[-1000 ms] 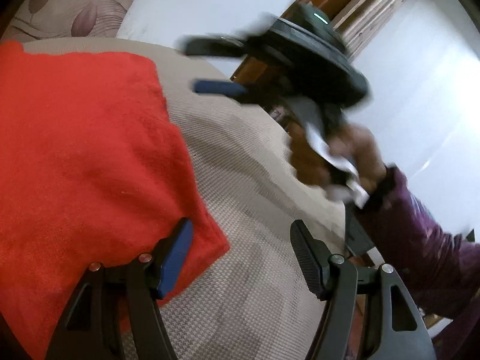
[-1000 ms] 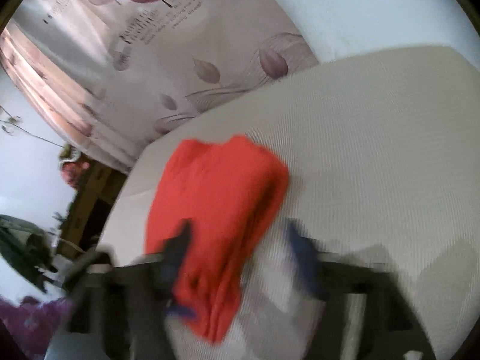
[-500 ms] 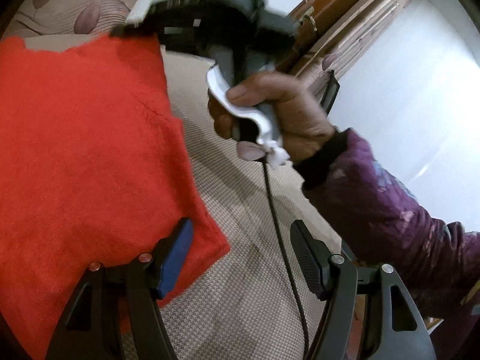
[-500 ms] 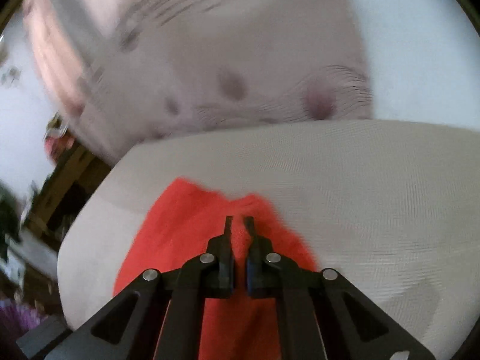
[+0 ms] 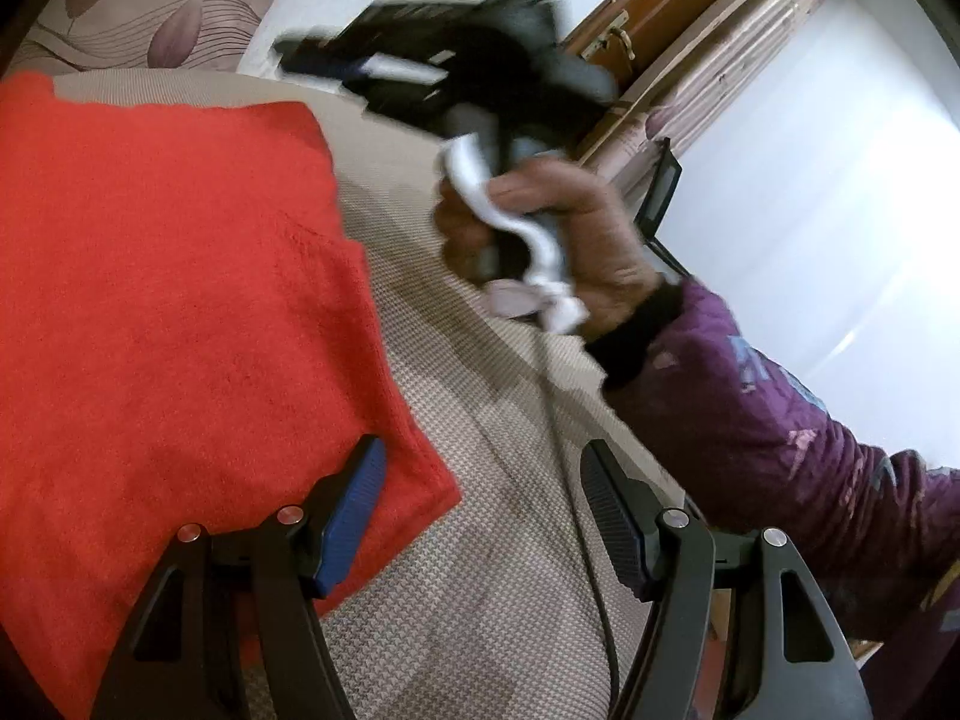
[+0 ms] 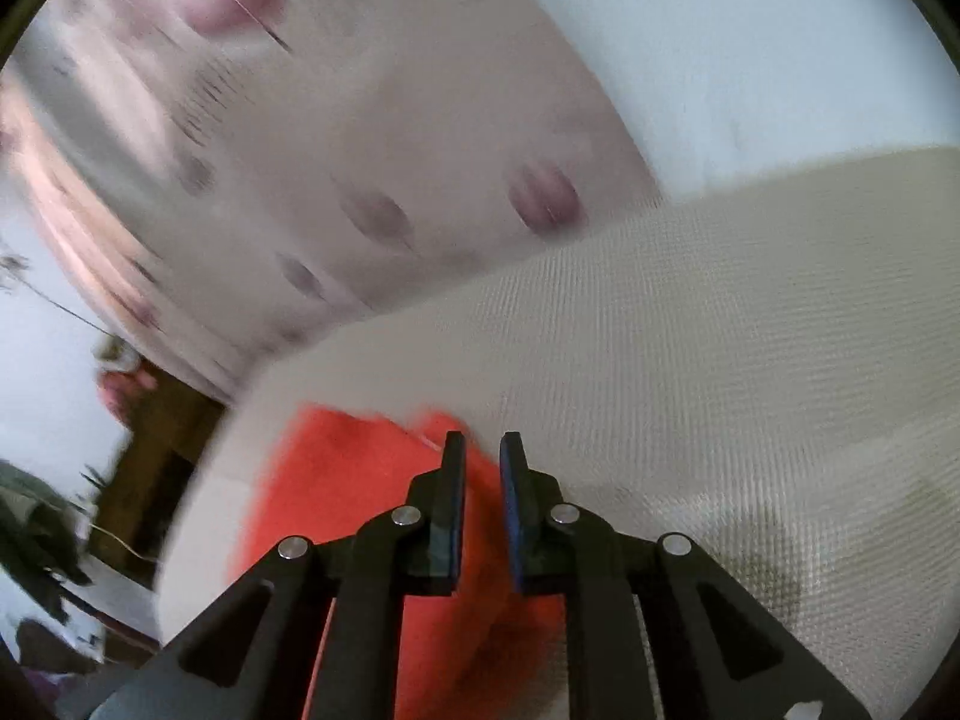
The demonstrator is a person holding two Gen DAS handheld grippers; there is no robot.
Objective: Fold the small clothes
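Red cloth [image 5: 180, 312] fills left of left-wrist frame on beige surface [image 5: 480, 630]; soft, light, limp, likely fleecy. Best hold: lower corner. Left gripper [image 5: 480, 516] wide, empty. Right gripper [image 6: 483, 480] narrow gap, just reopening, nothing pinched.

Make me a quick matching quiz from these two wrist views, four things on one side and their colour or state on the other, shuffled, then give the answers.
Things:
1. cloth
2. left gripper
3. right gripper
4. sleeve

Colour or state:
A. purple
B. jaws wide apart, nothing between them
C. red, lying flat on the beige cushion
D. jaws nearly together, just opened a little, nothing between them

Pairs: 1-C, 2-B, 3-D, 4-A
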